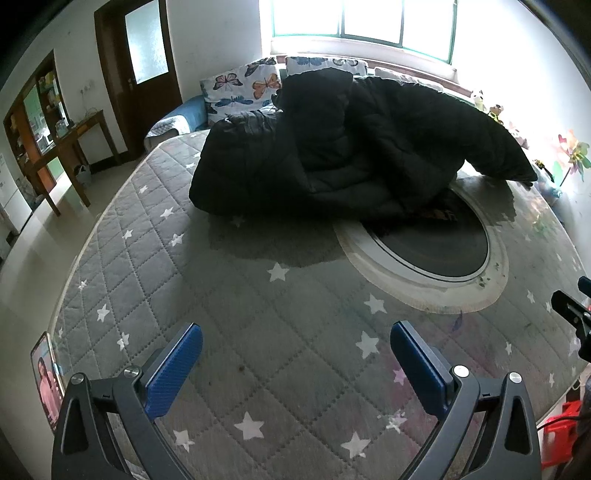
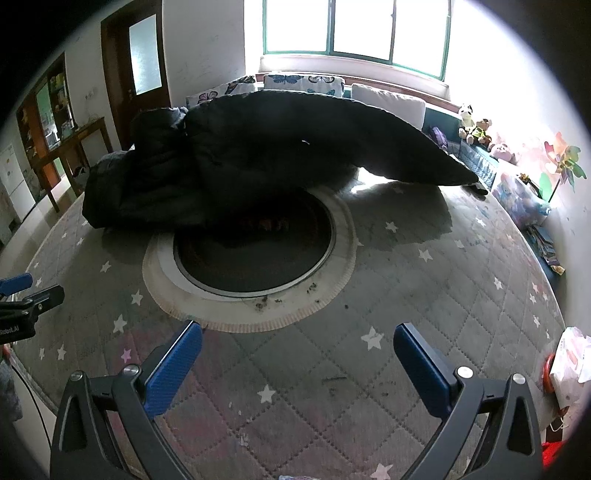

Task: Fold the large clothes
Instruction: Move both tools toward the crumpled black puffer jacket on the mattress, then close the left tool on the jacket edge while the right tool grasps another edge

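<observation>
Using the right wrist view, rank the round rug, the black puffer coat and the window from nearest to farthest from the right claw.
Measured from the right claw, which is open and holds nothing:
1. Round rug: just ahead on the star-patterned mattress, slightly left of centre.
2. Black puffer coat: heaped beyond the rug, overlapping its far edge.
3. Window: on the back wall, behind the pillows.

A black padded coat (image 2: 258, 155) lies heaped on the grey star-quilted mattress (image 2: 406, 295), well beyond the right gripper's (image 2: 297, 350) spread fingers.

Bright green-framed window (image 1: 364, 22), dark wooden door (image 1: 142, 66), wooden side table (image 1: 68, 147).
</observation>
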`<state>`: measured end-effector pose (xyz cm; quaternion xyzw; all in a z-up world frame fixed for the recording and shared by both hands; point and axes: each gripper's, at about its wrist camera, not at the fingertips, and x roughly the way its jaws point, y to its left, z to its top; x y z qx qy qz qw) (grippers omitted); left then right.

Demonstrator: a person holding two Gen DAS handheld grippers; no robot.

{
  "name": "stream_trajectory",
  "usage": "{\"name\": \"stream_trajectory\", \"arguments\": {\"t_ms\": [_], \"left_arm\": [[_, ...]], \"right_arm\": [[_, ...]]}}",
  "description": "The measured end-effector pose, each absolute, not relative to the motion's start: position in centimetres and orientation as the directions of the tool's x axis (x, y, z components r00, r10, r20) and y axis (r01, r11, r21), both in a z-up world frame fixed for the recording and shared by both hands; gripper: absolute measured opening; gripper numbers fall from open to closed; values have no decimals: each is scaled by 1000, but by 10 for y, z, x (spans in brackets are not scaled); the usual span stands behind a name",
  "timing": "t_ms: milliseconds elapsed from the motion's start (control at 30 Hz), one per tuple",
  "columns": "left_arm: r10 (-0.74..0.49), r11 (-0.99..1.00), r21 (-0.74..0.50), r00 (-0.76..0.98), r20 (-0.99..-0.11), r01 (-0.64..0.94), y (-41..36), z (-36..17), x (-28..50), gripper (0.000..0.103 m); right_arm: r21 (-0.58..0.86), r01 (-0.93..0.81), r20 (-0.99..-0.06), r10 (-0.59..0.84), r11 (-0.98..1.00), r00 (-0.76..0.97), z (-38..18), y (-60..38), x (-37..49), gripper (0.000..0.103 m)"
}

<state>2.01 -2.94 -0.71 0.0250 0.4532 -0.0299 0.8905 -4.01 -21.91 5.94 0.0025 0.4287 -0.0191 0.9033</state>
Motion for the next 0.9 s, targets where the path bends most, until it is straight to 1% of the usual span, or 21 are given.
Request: {"name": "stream_trajectory", "arguments": {"t_ms": [900], "left_arm": [[-41, 995, 17, 551, -834, 101, -23, -14, 78, 103]], "right_arm": [[-68, -52, -797, -23, 996, 604, 59, -198, 11, 103]]}}
